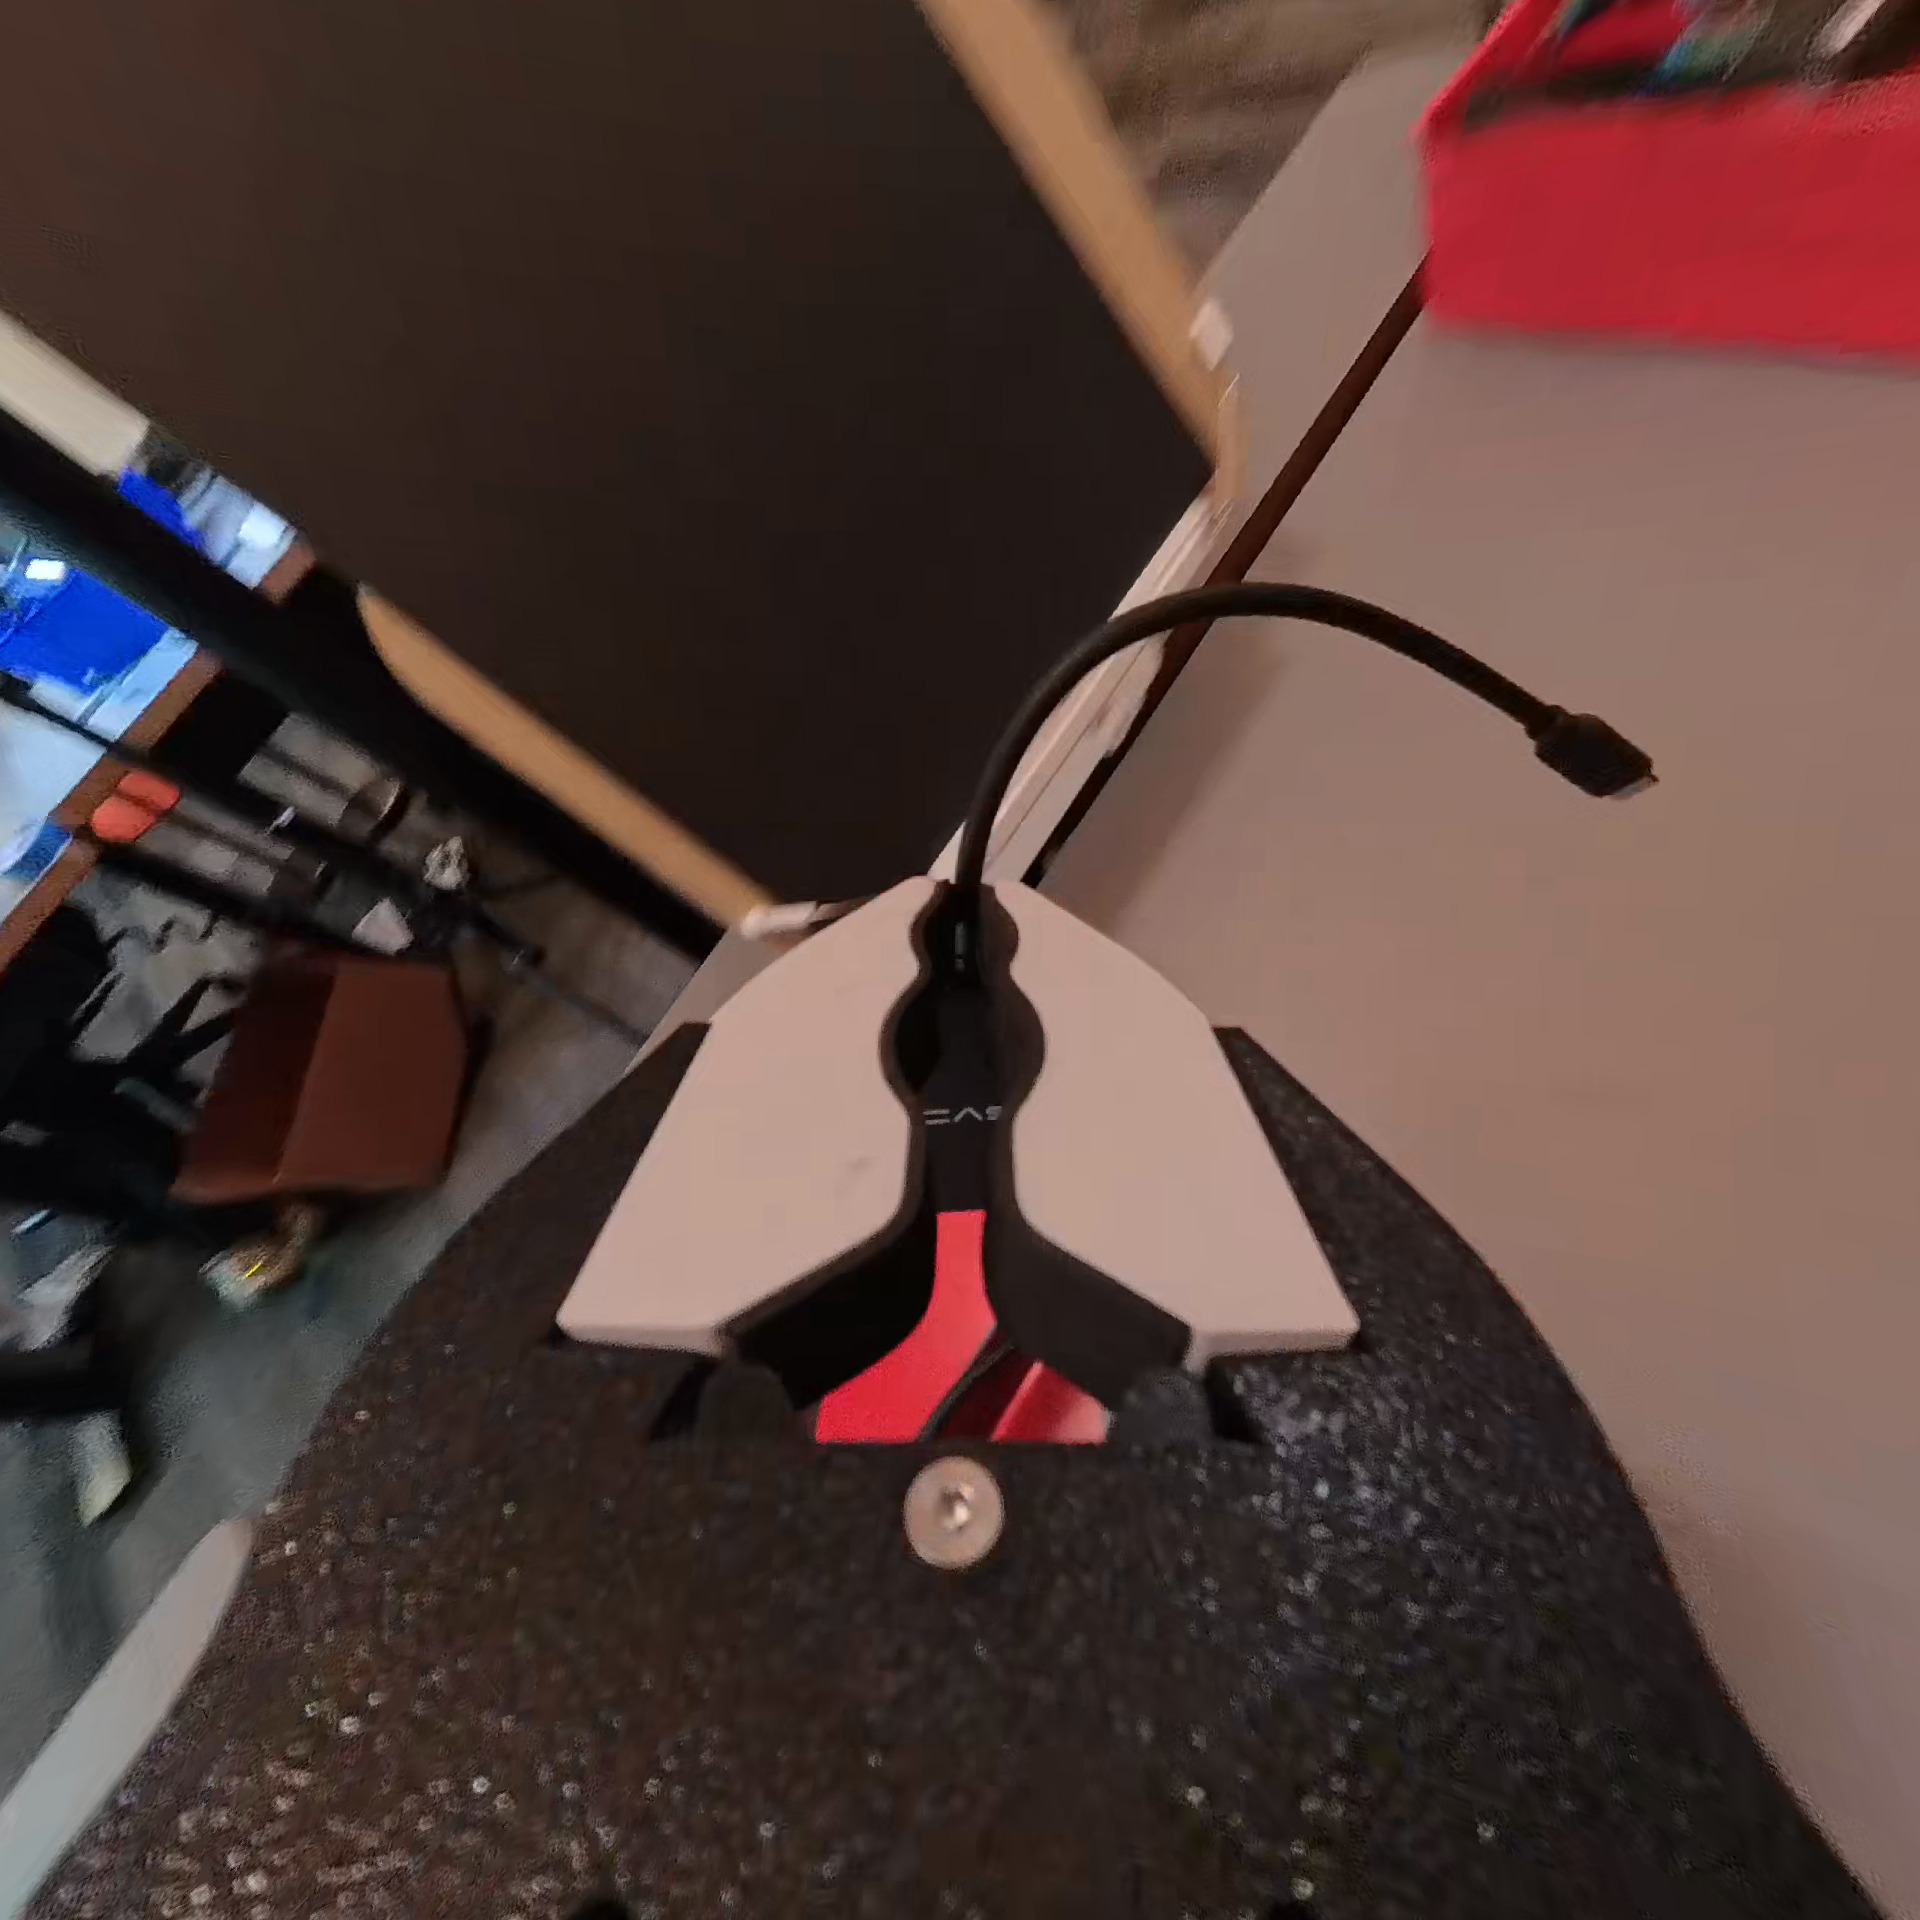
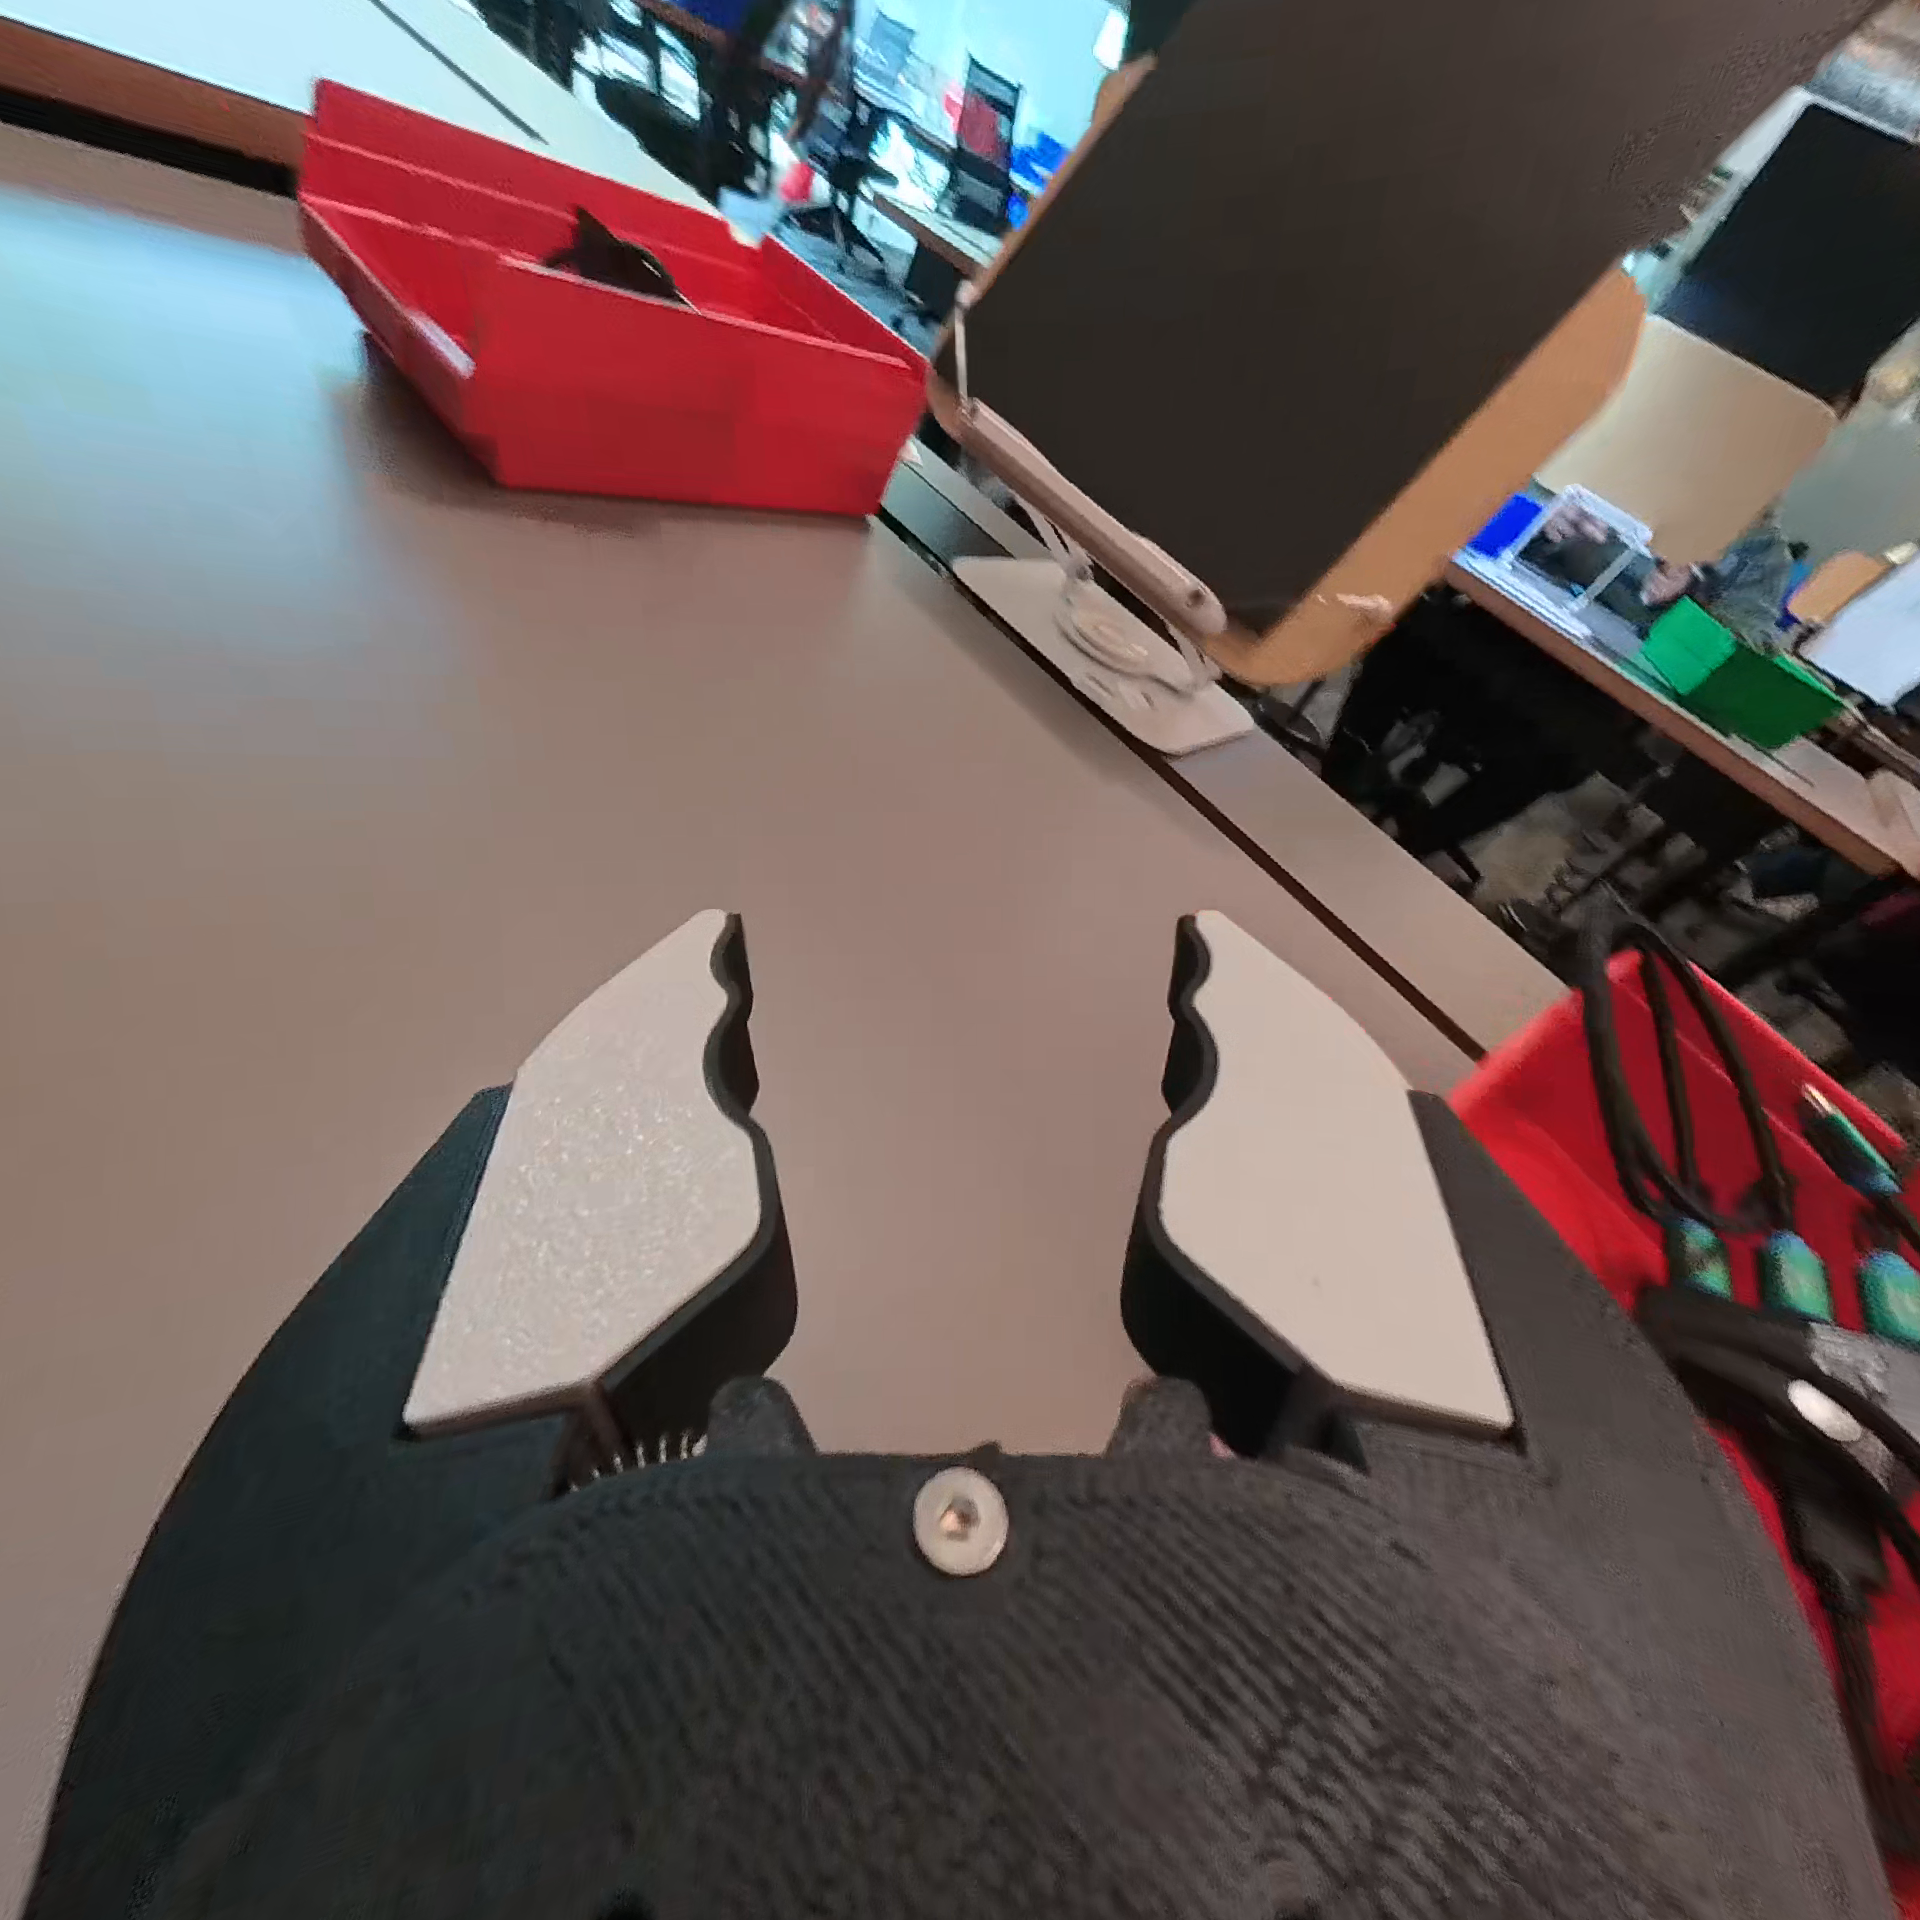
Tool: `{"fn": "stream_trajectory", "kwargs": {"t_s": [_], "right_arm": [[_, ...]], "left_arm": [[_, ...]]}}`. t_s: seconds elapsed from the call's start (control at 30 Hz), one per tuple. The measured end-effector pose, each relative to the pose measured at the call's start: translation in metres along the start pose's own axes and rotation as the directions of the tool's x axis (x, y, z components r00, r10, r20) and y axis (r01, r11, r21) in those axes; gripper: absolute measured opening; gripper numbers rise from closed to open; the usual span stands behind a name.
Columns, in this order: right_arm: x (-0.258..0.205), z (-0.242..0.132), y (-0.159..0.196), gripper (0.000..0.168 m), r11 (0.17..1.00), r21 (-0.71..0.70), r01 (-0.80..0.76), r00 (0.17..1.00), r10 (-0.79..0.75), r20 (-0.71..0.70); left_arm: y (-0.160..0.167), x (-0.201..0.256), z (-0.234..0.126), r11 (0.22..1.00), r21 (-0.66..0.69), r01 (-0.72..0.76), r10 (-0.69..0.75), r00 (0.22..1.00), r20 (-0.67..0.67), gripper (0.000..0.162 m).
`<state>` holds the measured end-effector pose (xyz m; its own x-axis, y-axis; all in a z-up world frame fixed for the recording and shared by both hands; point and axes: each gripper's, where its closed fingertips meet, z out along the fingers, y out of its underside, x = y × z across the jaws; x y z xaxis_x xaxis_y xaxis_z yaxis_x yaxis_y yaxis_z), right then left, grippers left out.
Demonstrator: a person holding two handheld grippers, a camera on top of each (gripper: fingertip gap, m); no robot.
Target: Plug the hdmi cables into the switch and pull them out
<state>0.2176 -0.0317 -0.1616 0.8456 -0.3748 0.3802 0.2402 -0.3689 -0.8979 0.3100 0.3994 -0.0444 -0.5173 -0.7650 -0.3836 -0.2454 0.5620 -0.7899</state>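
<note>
Left wrist view: tongs point(image 1: 961, 914) clamp switch point(image 1: 961, 1164).

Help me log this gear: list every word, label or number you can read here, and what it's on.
Switch, clamped in the left gripper: one short pale mark on its black part; I won't quote it.
Red bin: no writing to read.
Cables: too blurred to tell.
Right gripper, open: none.

One switch point(image 1: 961, 1164), two red bins point(image 2: 623, 353) point(image 2: 1558, 1164), one monitor point(image 2: 1299, 312).
</note>
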Motion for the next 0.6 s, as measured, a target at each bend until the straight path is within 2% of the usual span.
{"fn": "stream_trajectory", "kwargs": {"t_s": [0.13,0.23,0.3,0.43,0.53,0.6], "right_arm": [[-0.022,0.022,-0.026,0.078,0.997,0.082,-0.006,0.998,0.001,0.063],[-0.038,0.031,-0.047,0.078,0.987,0.155,-0.04,0.992,0.021,0.127],[-0.047,0.032,-0.062,0.078,0.973,0.217,-0.076,0.985,0.039,0.168],[-0.051,0.024,-0.091,0.08,0.913,0.333,-0.237,0.953,0.151,0.264],[-0.044,0.014,-0.108,0.082,0.856,0.401,-0.325,0.928,0.207,0.31],[-0.039,0.008,-0.112,0.086,0.834,0.419,-0.36,0.914,0.225,0.338]], "left_arm": [[-0.063,0.065,-0.019,0.975,0.189,0.12,-0.092,0.984,-0.152,0.004],[-0.101,0.119,-0.024,0.919,0.288,0.271,-0.175,0.931,-0.32,0.004],[-0.125,0.153,-0.029,0.851,0.357,0.386,-0.206,0.87,-0.449,0.004],[-0.162,0.217,-0.035,0.694,0.44,0.57,-0.176,0.726,-0.665,0.004],[-0.179,0.257,-0.034,0.573,0.412,0.709,-0.158,0.589,-0.793,0.004],[-0.184,0.278,-0.027,0.506,0.384,0.773,-0.166,0.524,-0.835,0.004]]}}
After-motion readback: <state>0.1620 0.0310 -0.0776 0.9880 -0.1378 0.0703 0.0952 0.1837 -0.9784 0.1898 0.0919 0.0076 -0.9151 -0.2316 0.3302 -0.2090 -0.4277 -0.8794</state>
